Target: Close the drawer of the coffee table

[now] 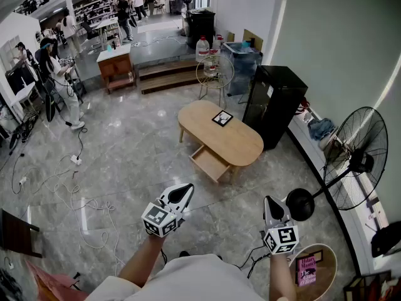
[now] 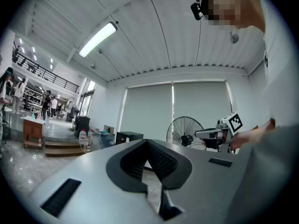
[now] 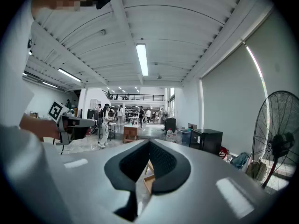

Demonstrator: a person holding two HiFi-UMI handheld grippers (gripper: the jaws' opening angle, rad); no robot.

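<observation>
The oval wooden bench (image 1: 241, 144) stands in the middle of the grey floor (image 1: 138, 155), well apart from both claws. Its drawer (image 1: 210, 163) is pulled out of the bench's near-left side and stands open. A black-and-white card (image 1: 222, 118) lies on the bench top toward its far end. A black cabinet (image 1: 274, 102) stands just right of the bench, and a fan (image 1: 360, 158) stands nearer, on the right. The left claw (image 1: 182, 193) is held level close to the person, its jaws together on nothing. The right claw (image 1: 271, 207), level and to its right, has its jaws together too, holding nothing.
</observation>
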